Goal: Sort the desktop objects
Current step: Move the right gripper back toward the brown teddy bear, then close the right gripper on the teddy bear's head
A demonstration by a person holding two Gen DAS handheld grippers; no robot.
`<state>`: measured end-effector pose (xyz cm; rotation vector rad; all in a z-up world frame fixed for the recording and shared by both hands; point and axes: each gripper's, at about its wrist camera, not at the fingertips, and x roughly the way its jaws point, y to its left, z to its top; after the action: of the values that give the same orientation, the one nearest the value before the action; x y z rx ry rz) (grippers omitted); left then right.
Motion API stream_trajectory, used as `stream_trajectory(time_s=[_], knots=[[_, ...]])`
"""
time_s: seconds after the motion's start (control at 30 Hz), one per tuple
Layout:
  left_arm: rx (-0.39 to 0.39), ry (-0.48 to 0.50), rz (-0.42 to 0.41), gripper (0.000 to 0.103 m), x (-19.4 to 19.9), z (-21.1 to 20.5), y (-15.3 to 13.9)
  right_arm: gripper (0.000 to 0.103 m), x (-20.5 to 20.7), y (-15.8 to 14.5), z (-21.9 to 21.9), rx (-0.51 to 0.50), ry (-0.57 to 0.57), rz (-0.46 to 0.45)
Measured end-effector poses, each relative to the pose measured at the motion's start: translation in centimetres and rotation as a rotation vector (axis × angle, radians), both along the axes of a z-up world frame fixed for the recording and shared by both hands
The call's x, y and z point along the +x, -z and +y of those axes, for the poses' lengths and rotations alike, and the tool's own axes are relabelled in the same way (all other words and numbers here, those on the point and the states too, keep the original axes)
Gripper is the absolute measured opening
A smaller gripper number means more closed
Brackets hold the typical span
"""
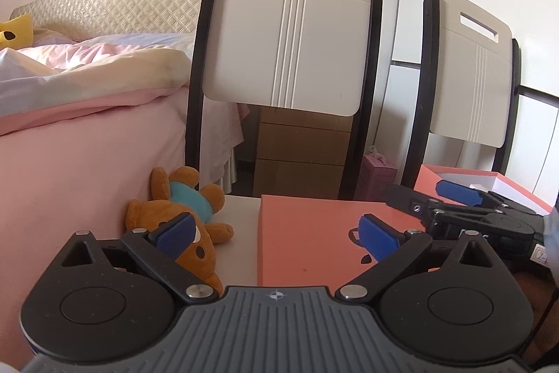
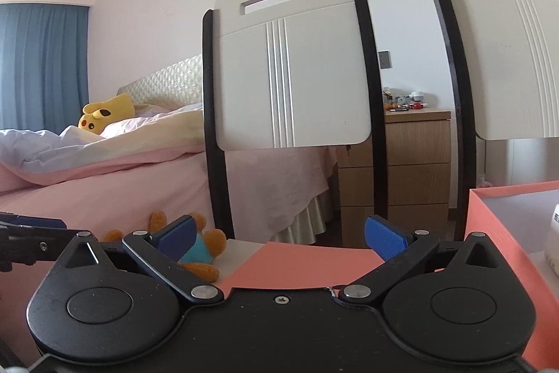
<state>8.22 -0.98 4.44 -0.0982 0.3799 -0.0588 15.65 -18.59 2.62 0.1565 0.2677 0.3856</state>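
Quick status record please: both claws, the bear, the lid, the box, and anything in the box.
left claw: open, empty, over the table edge
right claw: open, empty, beside the box
bear: lying on the table, left of the lid
lid: salmon pink, flat on the table, off the box
box: open, salmon pink, right of the lid
box contents: a white item at the frame edge, too cropped to identify
behind table: two chairs

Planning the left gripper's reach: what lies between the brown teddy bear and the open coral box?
In the left wrist view, the flat coral lid lies between the teddy bear and the open coral box, with the right gripper over its far corner.
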Motion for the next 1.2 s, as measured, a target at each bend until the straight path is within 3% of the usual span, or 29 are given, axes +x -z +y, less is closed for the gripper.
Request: stream_trajectory(time_s=[0.2, 0.63, 0.9, 1.2], knots=[[-0.011, -0.063, -0.011, 0.101, -1.2, 1.5, 0.1, 0.102, 1.4, 0.8, 2.2, 0.008, -0.104, 0.046], [-0.06, -0.099, -0.061, 0.103, -1.6, 4.1, -0.5, 0.102, 4.3, 3.6, 10.0, -0.078, -0.434, 0.146], [-0.101, -0.093, -0.081, 0.103, -1.7, 4.9, -0.5, 0.102, 6.2, 4.0, 12.6, -0.098, -0.501, 0.29], [-0.239, -0.076, -0.069, 0.103, -1.7, 7.4, -0.4, 0.102, 9.0, 3.6, 17.3, -0.217, -0.581, 0.381]])
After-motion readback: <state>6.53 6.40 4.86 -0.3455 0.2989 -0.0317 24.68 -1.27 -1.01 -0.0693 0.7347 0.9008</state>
